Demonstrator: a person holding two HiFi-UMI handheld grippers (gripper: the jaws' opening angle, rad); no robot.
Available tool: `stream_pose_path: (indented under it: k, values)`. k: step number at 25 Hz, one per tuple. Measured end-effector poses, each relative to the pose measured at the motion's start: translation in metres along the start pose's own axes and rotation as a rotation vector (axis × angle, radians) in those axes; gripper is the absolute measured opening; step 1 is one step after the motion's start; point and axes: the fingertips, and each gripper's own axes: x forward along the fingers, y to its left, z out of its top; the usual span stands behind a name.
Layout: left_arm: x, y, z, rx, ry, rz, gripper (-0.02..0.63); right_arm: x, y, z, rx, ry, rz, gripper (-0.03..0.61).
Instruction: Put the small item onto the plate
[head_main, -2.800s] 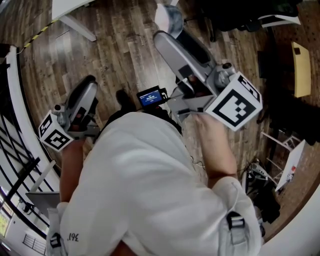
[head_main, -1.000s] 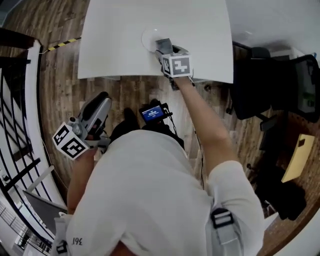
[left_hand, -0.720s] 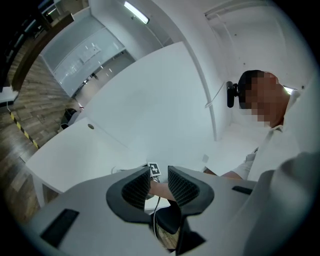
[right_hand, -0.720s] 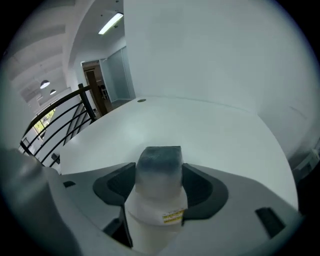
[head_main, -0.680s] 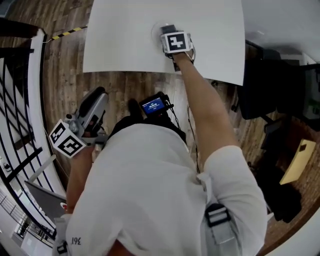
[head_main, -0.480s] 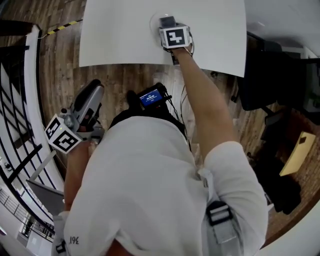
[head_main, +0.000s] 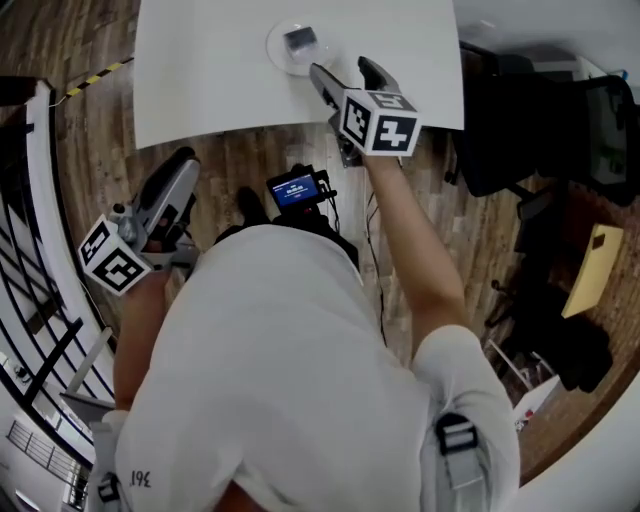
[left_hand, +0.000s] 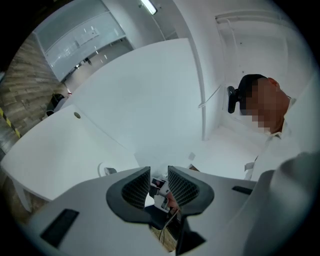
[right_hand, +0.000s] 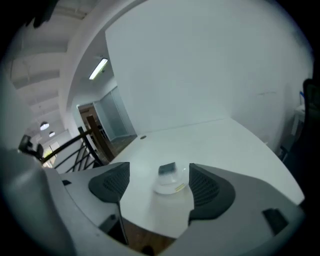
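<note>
A small grey block (head_main: 299, 40) lies on a round clear plate (head_main: 278, 52) near the front edge of the white table (head_main: 200, 70). In the right gripper view the block (right_hand: 167, 170) rests on the plate (right_hand: 171, 188), ahead of the jaws and free of them. My right gripper (head_main: 343, 74) hangs just short of the plate over the table edge, its jaws opening wide with nothing between them. My left gripper (head_main: 180, 180) is held low beside the person's body over the wooden floor, jaws close together with a narrow gap and nothing in it (left_hand: 158, 184).
A dark office chair (head_main: 540, 120) stands to the right of the table. A small device with a blue screen (head_main: 295, 190) sits at the person's chest. Black railings (head_main: 30, 300) run along the left, over wooden floor (head_main: 250, 150).
The right gripper has let go of the grey block on the plate and drawn back toward the table edge, jaws spread. The left gripper has stayed low at the person's side.
</note>
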Motion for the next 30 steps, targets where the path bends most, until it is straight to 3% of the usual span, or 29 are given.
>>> stream_pose_path:
  k: [3,7,10,12,16,21,30]
  values:
    - [0.005,-0.006,0.001,0.000,0.014,-0.053,0.114,-0.060,0.031,-0.001,0.200,-0.060,0.093,0.369]
    - [0.009,-0.016,0.001,-0.006,0.022,-0.127,0.112,-0.125,0.072,0.004,0.430,-0.143,0.209,0.184]
    - [0.010,-0.025,0.001,-0.014,0.025,-0.177,0.114,-0.156,0.097,0.014,0.497,-0.189,0.271,0.059]
    - [0.010,-0.032,0.001,-0.012,0.033,-0.205,0.114,-0.171,0.108,0.025,0.519,-0.229,0.302,0.002]
    - [0.008,-0.047,0.003,-0.007,0.039,-0.253,0.114,-0.195,0.124,0.055,0.566,-0.329,0.367,0.002]
    - [0.004,-0.062,0.009,0.008,0.030,-0.294,0.114,-0.218,0.145,0.096,0.480,-0.429,0.437,0.002]
    - [-0.008,-0.071,0.008,0.011,0.011,-0.291,0.112,-0.228,0.145,0.114,0.406,-0.458,0.412,0.002]
